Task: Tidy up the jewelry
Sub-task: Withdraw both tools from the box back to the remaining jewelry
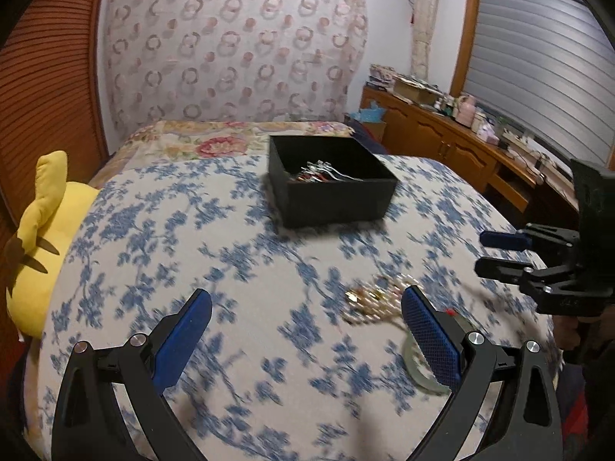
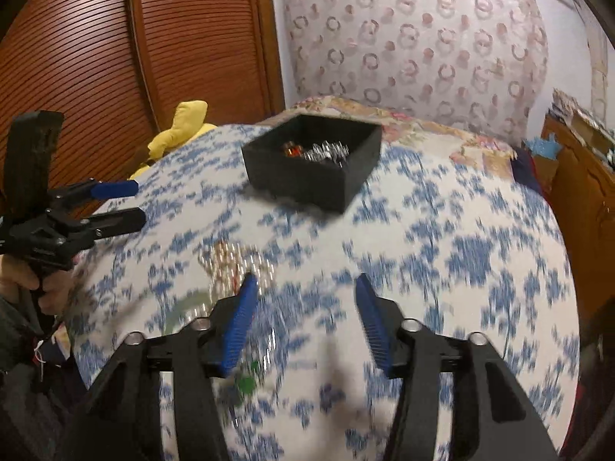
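Observation:
A black open box (image 1: pixel 330 199) (image 2: pixel 346 180) stands on the blue-flowered bedspread and holds silver and red jewelry (image 1: pixel 321 173) (image 2: pixel 323 151). A gold and pearl jewelry pile (image 1: pixel 371 301) (image 2: pixel 230 261) lies nearer, with a pale green bangle (image 1: pixel 417 374) (image 2: pixel 178 313) beside it. My left gripper (image 1: pixel 307 292) (image 2: pixel 134 203) is open over bare cloth, with the pile just left of its right finger. My right gripper (image 2: pixel 305 280) (image 1: pixel 483 252) is open with nothing between its pads, and the pile lies by its left finger. Small green pieces (image 2: pixel 246 382) show blurred under that finger.
A yellow plush toy (image 1: pixel 42 238) (image 2: pixel 184 126) lies at the bed's left edge by a ribbed wooden door (image 2: pixel 115 57). A wooden sideboard (image 1: pixel 442 142) with clutter runs along the right. A patterned curtain (image 1: pixel 230 46) covers the far wall. A hand (image 2: pixel 23 280) grips the left tool.

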`<state>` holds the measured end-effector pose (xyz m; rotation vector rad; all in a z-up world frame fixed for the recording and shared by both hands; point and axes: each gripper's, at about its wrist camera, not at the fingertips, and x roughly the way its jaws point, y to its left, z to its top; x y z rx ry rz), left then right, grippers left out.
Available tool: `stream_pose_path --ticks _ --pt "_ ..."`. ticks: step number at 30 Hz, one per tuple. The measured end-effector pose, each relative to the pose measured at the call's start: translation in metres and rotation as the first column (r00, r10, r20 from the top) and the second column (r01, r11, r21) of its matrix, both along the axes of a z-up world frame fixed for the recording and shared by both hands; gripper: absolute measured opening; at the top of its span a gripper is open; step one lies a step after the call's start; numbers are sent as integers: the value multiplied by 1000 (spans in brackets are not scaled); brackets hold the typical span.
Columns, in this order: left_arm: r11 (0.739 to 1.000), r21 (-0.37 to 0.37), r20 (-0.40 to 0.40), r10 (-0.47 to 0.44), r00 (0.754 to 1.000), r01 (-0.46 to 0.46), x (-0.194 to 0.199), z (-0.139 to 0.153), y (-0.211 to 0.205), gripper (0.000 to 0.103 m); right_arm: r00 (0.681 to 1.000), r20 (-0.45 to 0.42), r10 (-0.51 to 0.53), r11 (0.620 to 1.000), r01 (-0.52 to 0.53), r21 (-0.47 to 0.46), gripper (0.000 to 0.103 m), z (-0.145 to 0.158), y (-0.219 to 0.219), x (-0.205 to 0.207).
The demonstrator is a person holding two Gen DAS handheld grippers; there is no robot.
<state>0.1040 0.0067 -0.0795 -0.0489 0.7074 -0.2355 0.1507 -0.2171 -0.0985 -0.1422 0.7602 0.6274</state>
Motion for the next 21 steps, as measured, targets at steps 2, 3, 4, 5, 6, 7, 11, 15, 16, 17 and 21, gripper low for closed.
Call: stream_pose_path --ticks 2,3,4,5,6,7,11,15,16,17,21 --pt "1000 0 -9 -21 1000 21 -5 -2 -8 95 1000 -12 -14 1000 14 -1 49 -7 -8 -5" --pt "1000 0 -13 -29 1000 29 -7 -3 -11 95 1000 -20 -20 1000 20 3 47 -9 -11 -6" --pt "999 1 -19 -37 999 37 -8 -4 -15 95 999 -26 -26 1000 26 8 47 -12 -13 -8" --pt "999 6 -23 -49 999 49 -10 -5 -20 95 999 -33 -34 999 34 12 46 -16 -18 -11" --pt "998 8 -26 -55 998 55 -10 -7 -23 95 999 -36 -40 999 41 13 46 -18 -20 -13" --pt "998 10 -33 -64 997 64 -11 -9 -27 95 998 -38 -43 999 44 14 46 -20 -22 -14" --pt "995 4 -68 -101 993 102 -13 -18 -43 95 998 -46 -51 998 52 24 46 -26 -25 -19" --pt "992 25 -72 -123 990 125 -15 -21 -54 95 998 -40 -41 999 42 35 46 -26 -23 -23" --pt "991 26 -70 -128 989 130 -14 -20 -56 95 998 -39 -41 999 42 33 46 -26 -23 -23" --pt "991 25 -70 -131 989 133 -14 -20 -56 95 998 -41 -39 998 41 37 46 -27 -22 -23" --pt "988 14 -84 -149 985 151 -8 -21 -56 80 998 -41 -39 998 41 43 46 -28 -23 -23"
